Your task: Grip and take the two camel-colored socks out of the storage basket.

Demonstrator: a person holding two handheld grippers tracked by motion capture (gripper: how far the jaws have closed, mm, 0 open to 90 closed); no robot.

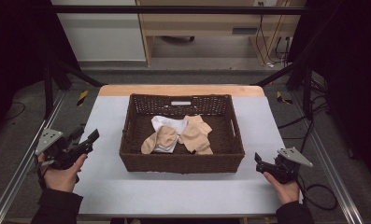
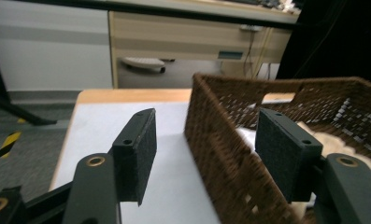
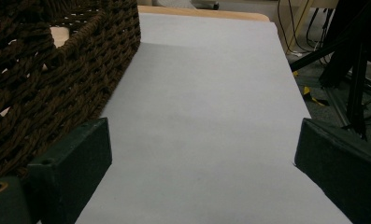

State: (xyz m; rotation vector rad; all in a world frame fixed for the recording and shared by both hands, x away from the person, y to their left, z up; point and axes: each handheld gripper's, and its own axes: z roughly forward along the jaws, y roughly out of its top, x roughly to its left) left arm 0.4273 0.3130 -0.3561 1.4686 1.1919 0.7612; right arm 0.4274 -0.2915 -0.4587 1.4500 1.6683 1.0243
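A brown wicker basket stands in the middle of the pale grey table. Inside it lie two beige socks and a white cloth, bunched near the centre. My left gripper is held in a hand just left of the basket, open and empty. In the left gripper view its jaws frame the basket's near left wall without touching it. My right gripper sits low by the basket's front right corner. Its jaws stand wide open over bare table, with the basket wall to their left.
A black frame with slanted struts surrounds the table, and metal rails run along both sides. Cables lie on the floor at the right. A wooden desk stands beyond the far edge.
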